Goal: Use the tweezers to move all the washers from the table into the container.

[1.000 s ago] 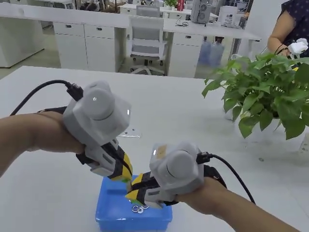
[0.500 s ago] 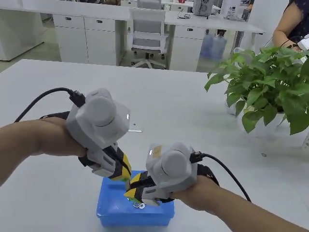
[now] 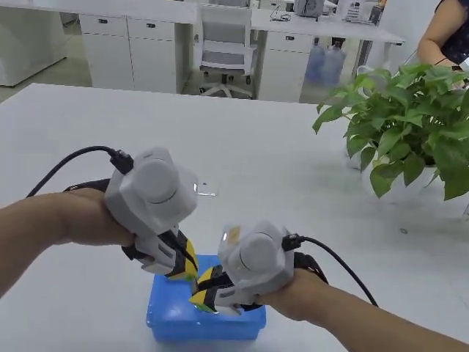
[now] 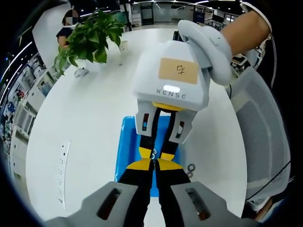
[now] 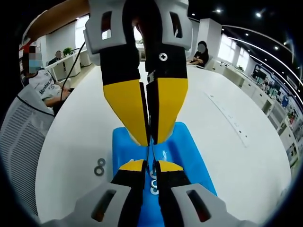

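The blue container (image 3: 176,323) stands on the white table near its front edge. Both grippers meet tip to tip just above it. My left gripper (image 3: 187,270) comes from the left and my right gripper (image 3: 199,293) from the right. The thin dark tweezers (image 5: 150,151) run between the two pairs of jaws. Both my right gripper (image 5: 151,166) and my left gripper (image 5: 150,141) are shut on them. A couple of washers (image 5: 154,187) lie in the container (image 5: 189,156). Two more washers (image 5: 99,167) rest on the table beside it, the same washers (image 4: 190,170) showing right of the container (image 4: 124,151).
A leafy potted plant (image 3: 410,132) stands at the table's right. A clear ruler-like strip (image 5: 227,116) lies on the table (image 3: 293,183) beyond the container. An office chair (image 3: 223,55) and desks stand behind, with a person (image 3: 447,29) at the far right.
The head camera has tilted down a little. Both grippers have stayed tip to tip over the container. The right gripper now hides the washers that showed in the container before.
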The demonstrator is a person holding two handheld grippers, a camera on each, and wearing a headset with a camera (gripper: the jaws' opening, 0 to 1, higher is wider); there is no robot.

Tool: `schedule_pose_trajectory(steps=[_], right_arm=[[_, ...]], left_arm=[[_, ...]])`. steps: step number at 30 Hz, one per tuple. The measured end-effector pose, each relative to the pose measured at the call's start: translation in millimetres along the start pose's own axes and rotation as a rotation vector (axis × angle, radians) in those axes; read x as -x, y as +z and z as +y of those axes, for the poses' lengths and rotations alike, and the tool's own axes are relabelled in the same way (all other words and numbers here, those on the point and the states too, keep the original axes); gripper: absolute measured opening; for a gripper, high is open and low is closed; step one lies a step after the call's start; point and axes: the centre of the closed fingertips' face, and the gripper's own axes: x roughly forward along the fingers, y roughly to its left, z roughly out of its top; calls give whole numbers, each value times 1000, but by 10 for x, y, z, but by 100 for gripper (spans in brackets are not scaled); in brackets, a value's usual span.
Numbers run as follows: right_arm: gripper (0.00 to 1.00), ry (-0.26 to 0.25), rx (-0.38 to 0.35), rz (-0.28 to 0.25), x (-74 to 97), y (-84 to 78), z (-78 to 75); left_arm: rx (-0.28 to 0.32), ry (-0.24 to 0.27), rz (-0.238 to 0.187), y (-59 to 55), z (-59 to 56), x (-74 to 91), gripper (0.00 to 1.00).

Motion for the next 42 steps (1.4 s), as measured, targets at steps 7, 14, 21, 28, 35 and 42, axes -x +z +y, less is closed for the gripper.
schedule_pose_trajectory(steps=[7,14,21,28,35,42], right_arm=[[10,6,-4,8,-24,-44,9],[11,4,-10,8,-21,-49,-5],[11,-2,-2,10,27,-39,-1],[12,-9,7,1,106,19,13],[12,-25,4,-20,205,111,45],[12,-40,12,-39,311,227,82]], left_arm=[[2,-4,0,-20,-9,-44,6],[-1,-3,-1,-8,-6,-48,6],[-8,1,-3,24,-17,-23,6],[-22,2,0,83,-55,55,6],[-41,8,6,156,-104,161,6],[-50,17,10,229,-152,294,6]])
